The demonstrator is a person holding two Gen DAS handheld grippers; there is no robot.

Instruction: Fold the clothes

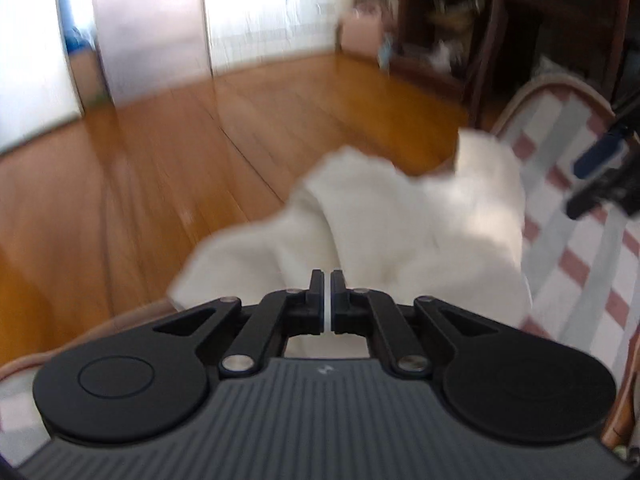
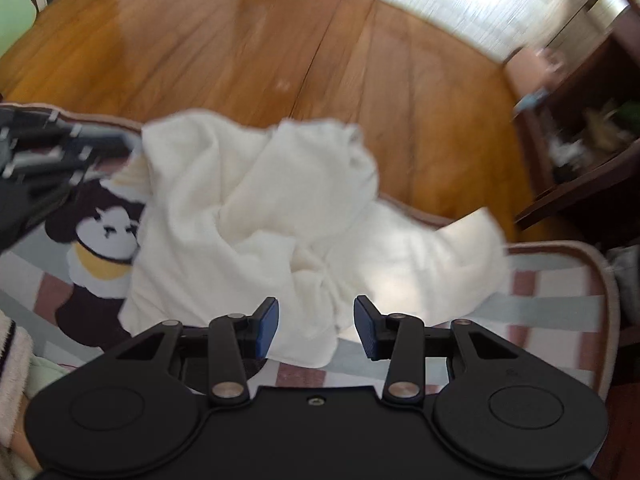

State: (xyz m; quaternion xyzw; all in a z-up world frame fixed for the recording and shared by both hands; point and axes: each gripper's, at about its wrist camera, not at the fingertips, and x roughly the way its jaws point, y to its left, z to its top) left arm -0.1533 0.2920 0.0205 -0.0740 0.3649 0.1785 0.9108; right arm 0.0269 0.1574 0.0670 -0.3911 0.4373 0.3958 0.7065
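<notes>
A crumpled white garment point(image 2: 280, 208) lies on a checked pink, grey and white blanket point(image 2: 552, 296) with a cartoon penguin print point(image 2: 104, 240). My left gripper point(image 1: 327, 280) is shut on an edge of the white garment point(image 1: 384, 216), with a thin strip of cloth between its fingers. It also shows in the right wrist view point(image 2: 120, 140) at the garment's left edge. My right gripper point(image 2: 316, 312) is open and empty, its blue pads point(image 2: 268, 326) just above the garment's near edge. It shows at the right in the left wrist view point(image 1: 592, 176).
A wooden floor point(image 2: 240, 40) lies beyond the blanket's edge. Dark wooden shelves point(image 2: 580, 132) with clutter stand at the right, with a pink box point(image 1: 360, 30) by them. A striped fuzzy cloth point(image 2: 12, 360) lies at the near left.
</notes>
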